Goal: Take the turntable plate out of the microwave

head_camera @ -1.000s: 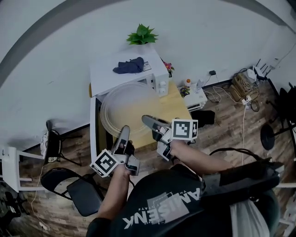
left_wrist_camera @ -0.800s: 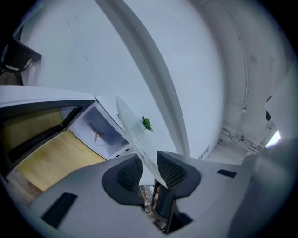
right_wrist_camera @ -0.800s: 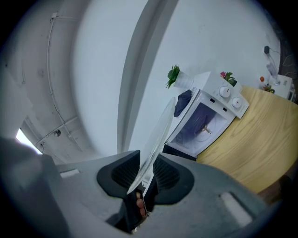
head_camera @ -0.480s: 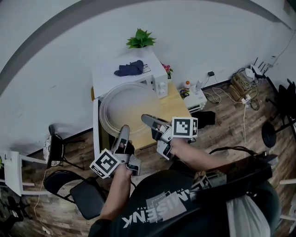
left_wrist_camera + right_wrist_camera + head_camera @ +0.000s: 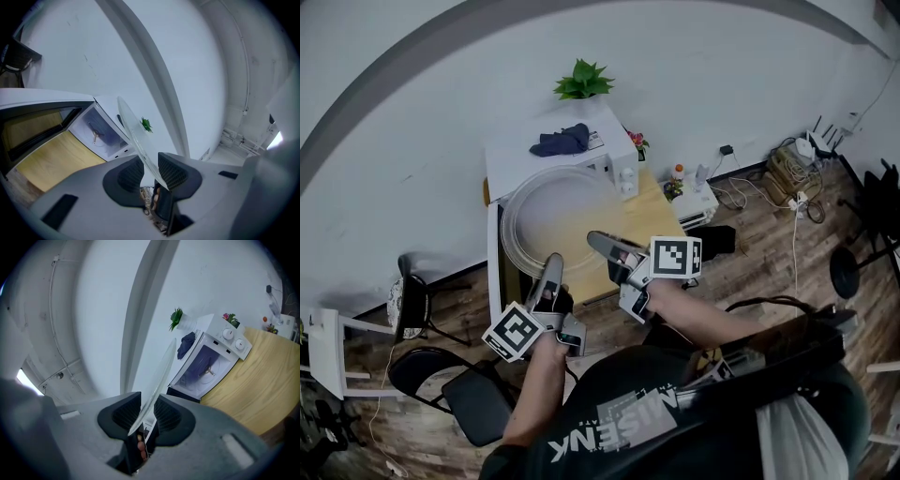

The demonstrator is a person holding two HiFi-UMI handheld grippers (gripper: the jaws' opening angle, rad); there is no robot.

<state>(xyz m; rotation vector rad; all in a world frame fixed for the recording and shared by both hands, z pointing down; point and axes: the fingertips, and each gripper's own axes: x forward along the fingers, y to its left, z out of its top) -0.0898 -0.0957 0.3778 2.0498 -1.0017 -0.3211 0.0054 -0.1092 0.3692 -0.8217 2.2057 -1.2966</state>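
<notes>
The clear glass turntable plate (image 5: 555, 217) hangs level over the wooden table (image 5: 652, 217), in front of the open white microwave (image 5: 546, 161). My left gripper (image 5: 553, 263) is shut on its near left rim and my right gripper (image 5: 594, 241) on its near right rim. In the left gripper view the plate (image 5: 135, 133) runs edge-on between the ribbed pads of the left gripper (image 5: 151, 171). The right gripper view shows the plate (image 5: 162, 373) the same way, clamped in the right gripper (image 5: 147, 416). The microwave cavity (image 5: 205, 365) holds only its roller ring.
The microwave door (image 5: 492, 267) stands swung open at the left. A blue cloth (image 5: 562, 139) and a potted plant (image 5: 584, 79) sit on top of the oven. A black chair (image 5: 467, 394) stands lower left, and a low white shelf (image 5: 698, 195) with cables is at the right.
The left side of the plate has risen a little with the left gripper. The right gripper has stayed put, and both grips are unchanged.
</notes>
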